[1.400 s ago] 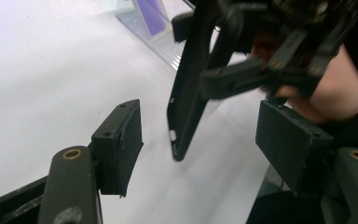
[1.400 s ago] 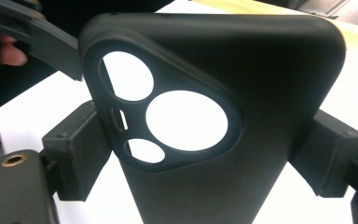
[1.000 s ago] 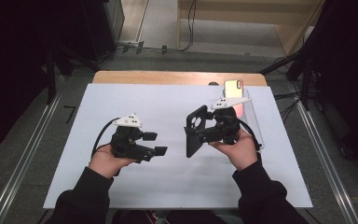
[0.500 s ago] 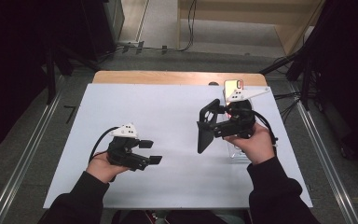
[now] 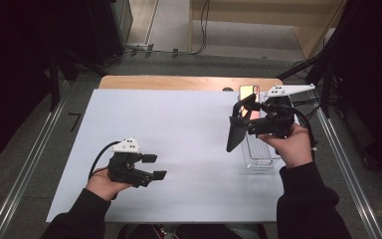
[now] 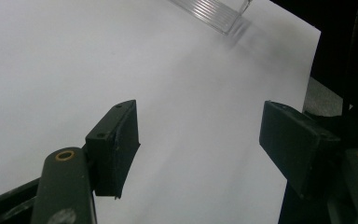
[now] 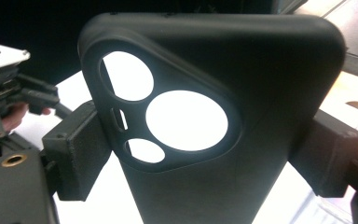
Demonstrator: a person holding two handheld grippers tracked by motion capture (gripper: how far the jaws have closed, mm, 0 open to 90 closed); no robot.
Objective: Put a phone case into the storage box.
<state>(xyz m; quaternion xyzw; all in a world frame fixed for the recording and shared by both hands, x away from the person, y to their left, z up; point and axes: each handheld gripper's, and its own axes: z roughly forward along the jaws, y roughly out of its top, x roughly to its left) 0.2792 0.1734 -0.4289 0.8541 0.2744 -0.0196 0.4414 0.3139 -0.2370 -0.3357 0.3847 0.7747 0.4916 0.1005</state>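
A white counter (image 5: 189, 149) spreads under both hands. On its right side lies a clear plastic tray (image 5: 258, 154), with a phone (image 5: 248, 92) just beyond it. Above the tray the right gripper (image 5: 241, 124) grasps a black phone case (image 5: 236, 132) between its jaws. The left gripper (image 5: 154, 167) hovers low, jaws released, nothing between them

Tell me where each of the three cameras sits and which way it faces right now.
High view: above the person's side, looking forward and down on the white table; both forearms, left gripper, right gripper holding the black phone case.
Left gripper view: rides the left gripper, looking between its open jaws at the table and the clear tray.
Right gripper view: rides the right gripper, facing the case; the left hand beyond.
Shared: the tray in high and left views.
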